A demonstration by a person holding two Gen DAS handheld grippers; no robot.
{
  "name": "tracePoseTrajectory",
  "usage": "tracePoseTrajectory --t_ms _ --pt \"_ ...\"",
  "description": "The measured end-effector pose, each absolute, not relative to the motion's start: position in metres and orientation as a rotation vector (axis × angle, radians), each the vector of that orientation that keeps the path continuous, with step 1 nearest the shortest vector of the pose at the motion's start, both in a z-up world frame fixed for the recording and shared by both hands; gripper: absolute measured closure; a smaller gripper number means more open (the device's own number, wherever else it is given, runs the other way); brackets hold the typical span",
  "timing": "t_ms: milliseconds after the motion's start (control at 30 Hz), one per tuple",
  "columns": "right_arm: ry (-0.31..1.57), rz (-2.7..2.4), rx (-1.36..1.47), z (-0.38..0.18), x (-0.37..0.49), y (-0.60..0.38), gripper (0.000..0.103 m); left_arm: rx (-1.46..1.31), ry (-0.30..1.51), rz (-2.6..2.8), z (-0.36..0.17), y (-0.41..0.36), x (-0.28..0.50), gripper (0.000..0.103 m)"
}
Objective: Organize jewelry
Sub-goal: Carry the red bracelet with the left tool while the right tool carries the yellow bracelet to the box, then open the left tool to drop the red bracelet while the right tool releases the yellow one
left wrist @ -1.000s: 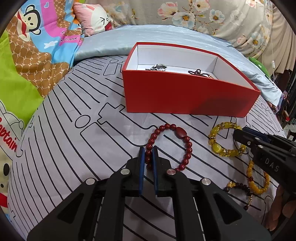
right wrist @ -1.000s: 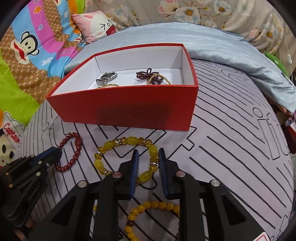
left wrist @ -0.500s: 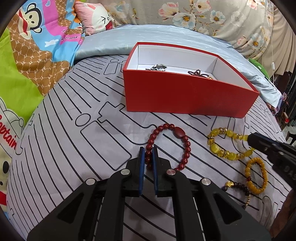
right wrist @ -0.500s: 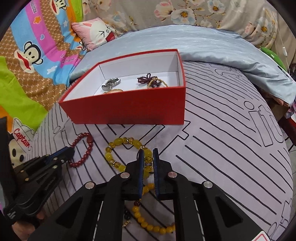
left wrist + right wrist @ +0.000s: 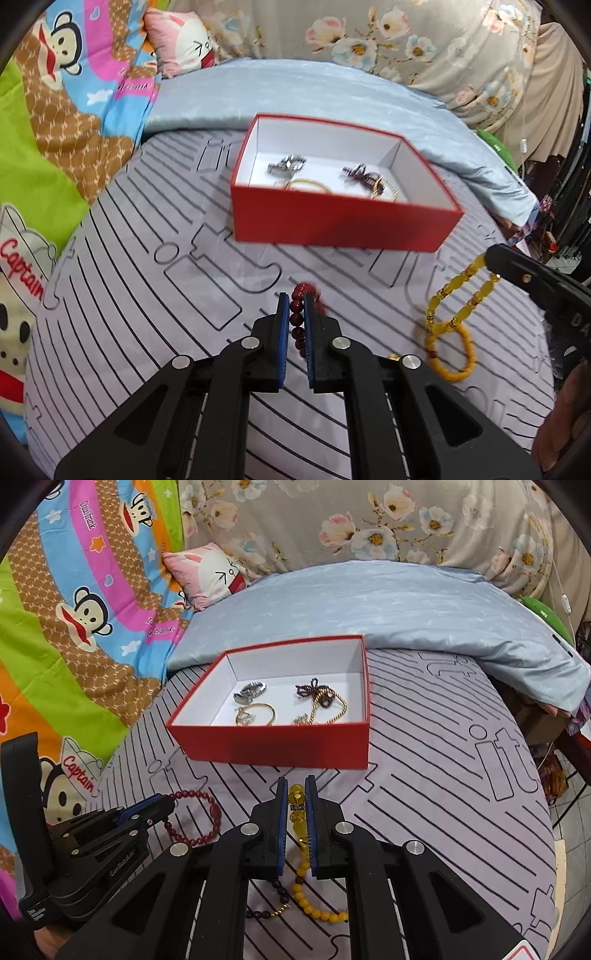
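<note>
My left gripper [image 5: 294, 301] is shut on a dark red bead bracelet [image 5: 297, 325] and holds it lifted off the bed; it also shows in the right wrist view [image 5: 192, 814]. My right gripper [image 5: 295, 786] is shut on a yellow bead bracelet [image 5: 296, 805], which hangs from its fingers in the left wrist view [image 5: 458, 295]. The open red box [image 5: 273, 744] with a white inside stands ahead and holds a silver watch [image 5: 251, 692], a gold bangle [image 5: 258, 714], a dark bead string [image 5: 314, 692] and a gold chain.
A small yellow bead bracelet [image 5: 450, 350] and a dark bead bracelet [image 5: 273, 897] lie on the grey line-patterned sheet [image 5: 443, 794]. A blue quilt [image 5: 388, 609] is bunched behind the box. A cartoon blanket [image 5: 74, 609] lies left. The bed edge drops off at right.
Both grippers have risen with their bracelets, which now hang clear of the sheet. The box looks smaller and I see further into it.
</note>
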State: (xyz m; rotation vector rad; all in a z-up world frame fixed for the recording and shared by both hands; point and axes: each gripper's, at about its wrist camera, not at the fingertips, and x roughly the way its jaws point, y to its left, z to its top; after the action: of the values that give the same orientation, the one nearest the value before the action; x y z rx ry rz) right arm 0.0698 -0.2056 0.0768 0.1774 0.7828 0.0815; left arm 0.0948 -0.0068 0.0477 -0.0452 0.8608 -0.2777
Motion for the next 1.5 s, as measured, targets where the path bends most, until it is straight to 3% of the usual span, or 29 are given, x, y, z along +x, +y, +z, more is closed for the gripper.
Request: tracePoseTrajectory --t_ms 733,1500 --pt "0.634 0.148 0.127 0.156 0.142 -0.196 0.094 0.003 0.66 -0.354 0.155 -0.04 0.154 0.095" --pt "0.785 0.117 0.174 0.077 0.206 -0.204 0.094 0.046 0.788 -0.287 0.079 -0.062 0.238 0.096"
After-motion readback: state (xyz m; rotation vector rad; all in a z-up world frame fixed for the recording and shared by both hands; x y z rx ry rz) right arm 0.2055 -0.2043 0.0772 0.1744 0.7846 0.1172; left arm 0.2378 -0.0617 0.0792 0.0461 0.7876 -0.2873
